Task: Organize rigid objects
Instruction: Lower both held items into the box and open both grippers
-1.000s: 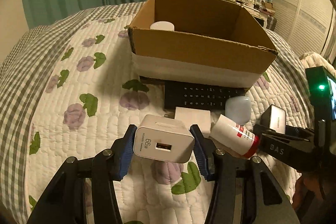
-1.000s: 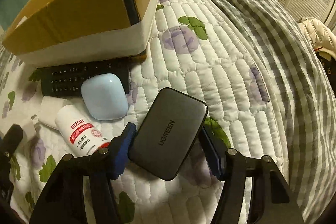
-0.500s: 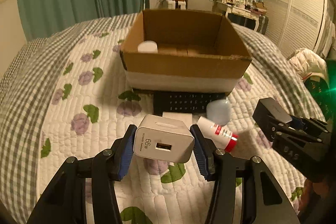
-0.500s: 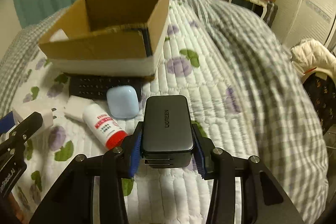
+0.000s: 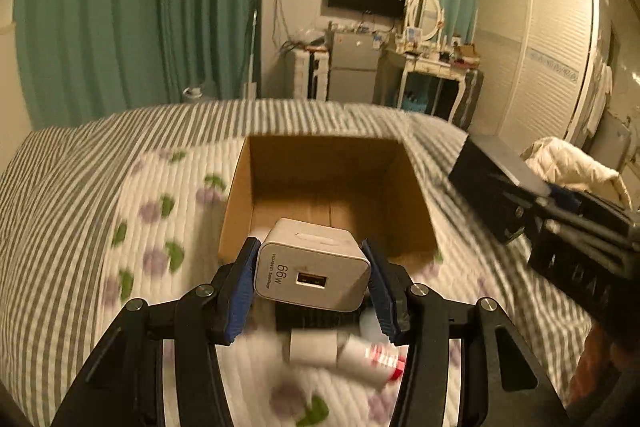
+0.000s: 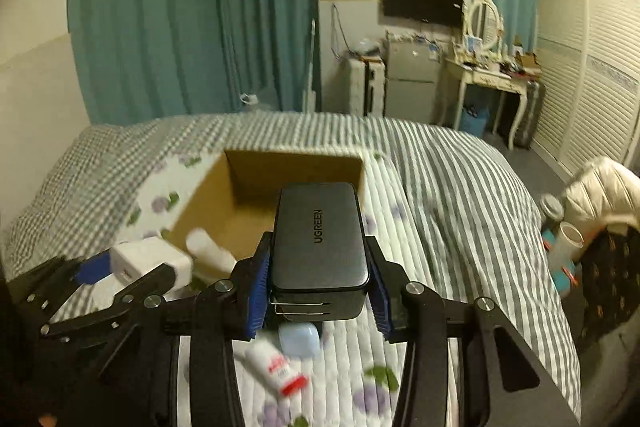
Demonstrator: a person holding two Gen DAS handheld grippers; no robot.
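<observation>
Quilted bed (image 5: 72, 227) below, I see the cardboard box (image 5: 328, 195) straight ahead of both grippers: left gripper (image 5: 312, 285) clamps the white charger (image 5: 310, 263), right gripper (image 6: 318, 277) clamps the dark charger (image 6: 320, 239) lengthwise.

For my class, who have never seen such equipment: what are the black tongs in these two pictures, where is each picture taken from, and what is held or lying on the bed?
There is no robot here. A person holds a two-finger gripper in each hand, and a wide-angle camera on each one looks along its fingers, so each picture comes from one hand. The left gripper is shut on a white charger. The right gripper is shut on a dark grey charger. Ahead on the quilted bed stands an open cardboard box. Below the grippers lie a white tube with a red cap, a pale blue case and a black remote.
</observation>
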